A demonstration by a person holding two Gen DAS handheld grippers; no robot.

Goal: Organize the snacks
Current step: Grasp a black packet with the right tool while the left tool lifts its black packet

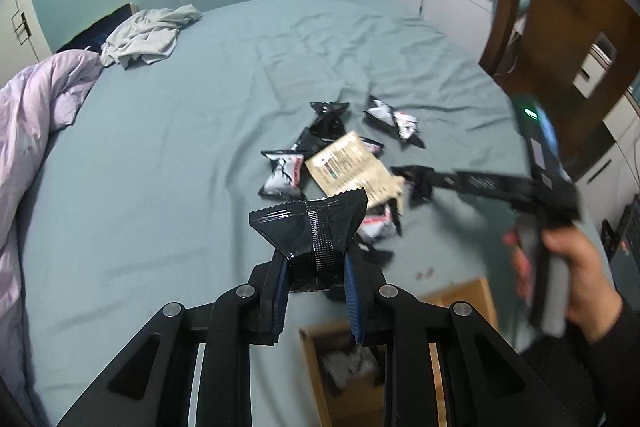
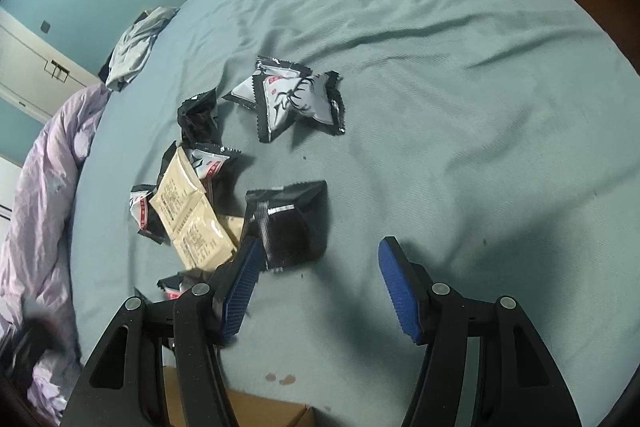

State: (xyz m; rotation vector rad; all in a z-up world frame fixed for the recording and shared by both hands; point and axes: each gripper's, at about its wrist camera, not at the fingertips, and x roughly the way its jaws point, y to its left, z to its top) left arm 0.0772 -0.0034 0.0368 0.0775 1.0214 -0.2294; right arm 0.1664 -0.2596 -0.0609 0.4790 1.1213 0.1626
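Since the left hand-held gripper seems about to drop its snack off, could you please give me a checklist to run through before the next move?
1. Left hand-held gripper shut on the black snack packet: ok.
2. Packet gripped securely: cannot tell; only its lower end sits between the pads.
3. Cardboard box below the left hand-held gripper: ok, its open top shows under the fingers.
4. Room inside the box: cannot tell; blurred, something already lies inside.
5. Right hand-held gripper open and empty: ok.
6. Snacks remaining on the bed sheet: ok, several packets, including the beige sachets.
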